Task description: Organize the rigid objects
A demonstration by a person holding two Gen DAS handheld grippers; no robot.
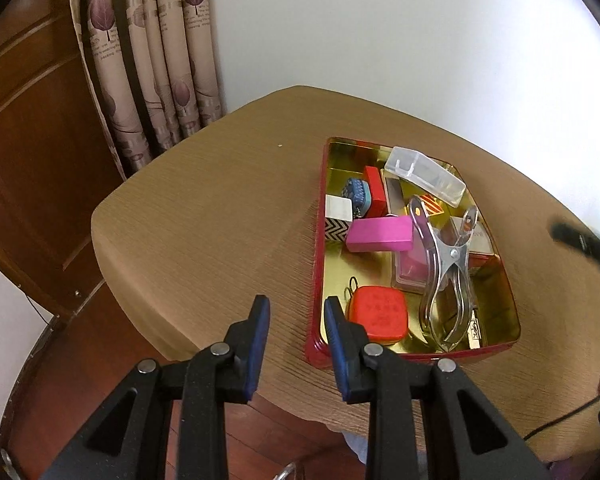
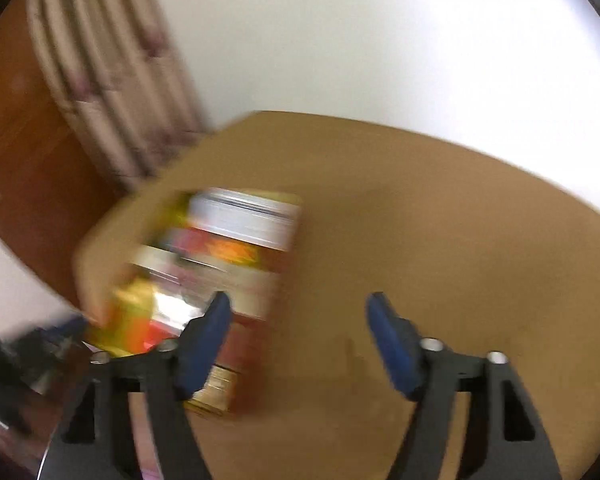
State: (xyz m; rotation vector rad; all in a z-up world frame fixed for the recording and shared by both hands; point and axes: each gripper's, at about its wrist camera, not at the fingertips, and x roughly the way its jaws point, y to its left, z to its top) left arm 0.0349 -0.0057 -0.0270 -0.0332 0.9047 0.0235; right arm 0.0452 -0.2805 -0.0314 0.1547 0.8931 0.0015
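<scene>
Gold-lined tin tray with a red rim, right of centre in the left wrist view, resting on a tan table. Inside it, all crowded together: clear plastic box at the far end, tilted on other pieces; small red box and blue patterned item toward the far left wall; pink block lying across the middle; metal punch pliers stretched along the right half; red rounded case in the near left corner. Left gripper at bottom centre, over the table edge just left of the tray's near corner, jaws narrowly parted, nothing between the blue pads. Patterned curtain at upper left.

Right wrist view heavily blurred: same tray smeared at lower left, contents unreadable. Right gripper at bottom centre, jaws spread wide, gripping nothing, bare table showing between the pads, left pad overlapping the tray.
</scene>
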